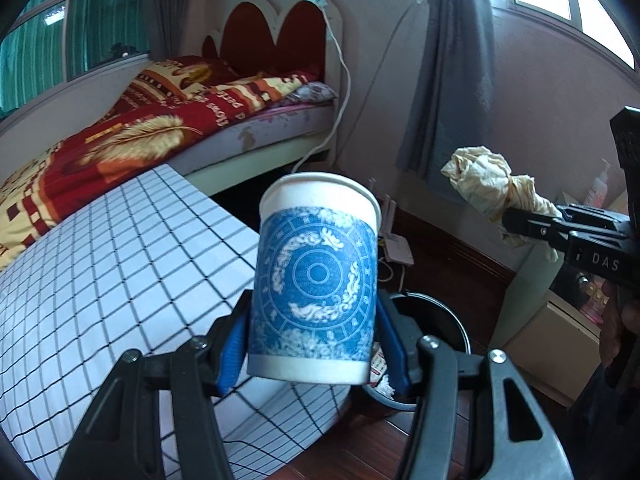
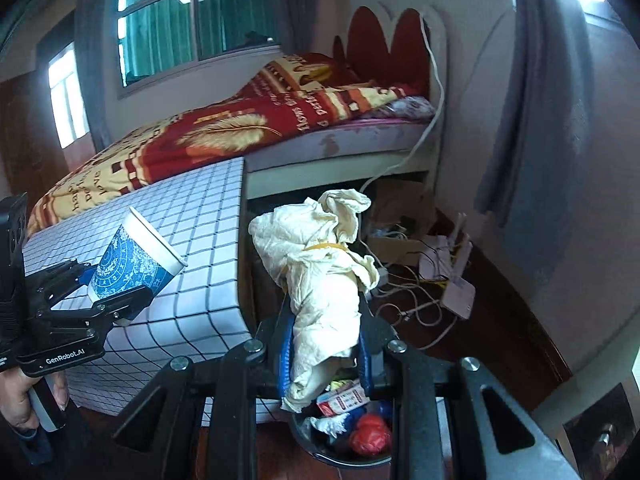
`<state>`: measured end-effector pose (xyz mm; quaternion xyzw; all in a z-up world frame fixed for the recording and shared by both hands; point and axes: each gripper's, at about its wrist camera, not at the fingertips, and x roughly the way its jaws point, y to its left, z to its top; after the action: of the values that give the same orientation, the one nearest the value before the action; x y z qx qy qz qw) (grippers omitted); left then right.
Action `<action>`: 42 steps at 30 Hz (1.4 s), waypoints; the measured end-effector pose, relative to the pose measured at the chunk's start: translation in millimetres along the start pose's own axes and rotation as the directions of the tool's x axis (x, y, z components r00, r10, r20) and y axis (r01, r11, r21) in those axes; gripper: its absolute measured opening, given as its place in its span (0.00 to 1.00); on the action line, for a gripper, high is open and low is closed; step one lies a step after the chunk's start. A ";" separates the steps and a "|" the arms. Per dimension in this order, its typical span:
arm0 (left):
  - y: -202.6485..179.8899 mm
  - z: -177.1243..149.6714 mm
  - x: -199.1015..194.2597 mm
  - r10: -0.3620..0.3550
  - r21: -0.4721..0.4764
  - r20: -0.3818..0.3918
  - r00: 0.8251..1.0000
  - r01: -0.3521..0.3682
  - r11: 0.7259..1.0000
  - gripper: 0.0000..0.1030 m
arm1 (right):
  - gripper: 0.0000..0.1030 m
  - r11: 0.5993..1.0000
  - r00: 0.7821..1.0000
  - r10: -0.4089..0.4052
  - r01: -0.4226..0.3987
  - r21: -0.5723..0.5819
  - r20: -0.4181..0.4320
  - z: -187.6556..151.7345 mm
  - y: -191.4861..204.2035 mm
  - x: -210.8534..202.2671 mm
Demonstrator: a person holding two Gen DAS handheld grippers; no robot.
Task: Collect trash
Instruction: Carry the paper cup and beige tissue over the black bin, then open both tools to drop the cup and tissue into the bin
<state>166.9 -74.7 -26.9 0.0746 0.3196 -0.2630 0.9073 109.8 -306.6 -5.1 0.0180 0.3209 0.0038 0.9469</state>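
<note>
My left gripper (image 1: 314, 336) is shut on a blue and white paper cup (image 1: 316, 280), held upright in the air beside the table's edge. The cup also shows in the right wrist view (image 2: 132, 260), tilted in that gripper (image 2: 116, 288). My right gripper (image 2: 324, 340) is shut on a crumpled cream paper wad (image 2: 320, 276) bound with a yellow band. It hangs above a black trash bin (image 2: 320, 450) on the floor. The wad (image 1: 484, 180) and right gripper (image 1: 516, 224) show at the right of the left wrist view, above the bin (image 1: 452, 320).
A table with a white grid cloth (image 1: 120, 264) stands left of the bin. The bin holds a red ball (image 2: 370, 436), a small carton (image 2: 344, 398) and other scraps. A bed (image 2: 240, 128) lies behind. Cables and a white router (image 2: 456, 292) lie on the wooden floor.
</note>
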 end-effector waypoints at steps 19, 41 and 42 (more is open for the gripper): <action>-63.9 -22.6 57.3 -0.111 0.047 -0.125 0.986 0.118 0.992 0.57 | 0.26 0.995 0.992 -0.072 0.078 0.055 -0.104 -50.8 -63.3 7.0; -89.4 -71.4 137.6 -0.145 0.012 -0.346 0.927 0.159 0.987 0.57 | 0.26 0.994 0.947 0.007 -0.043 -0.104 -0.320 -119.3 -79.0 91.2; -90.4 -72.8 140.0 -0.146 0.012 -0.351 0.925 0.160 0.987 0.57 | 0.26 0.993 0.942 0.013 -0.053 -0.110 -0.335 -122.9 -79.2 98.1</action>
<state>172.1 -189.6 -167.7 0.1134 0.4748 -0.3220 0.8112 112.6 -380.0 -165.1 -0.0334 0.4756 0.0414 0.8780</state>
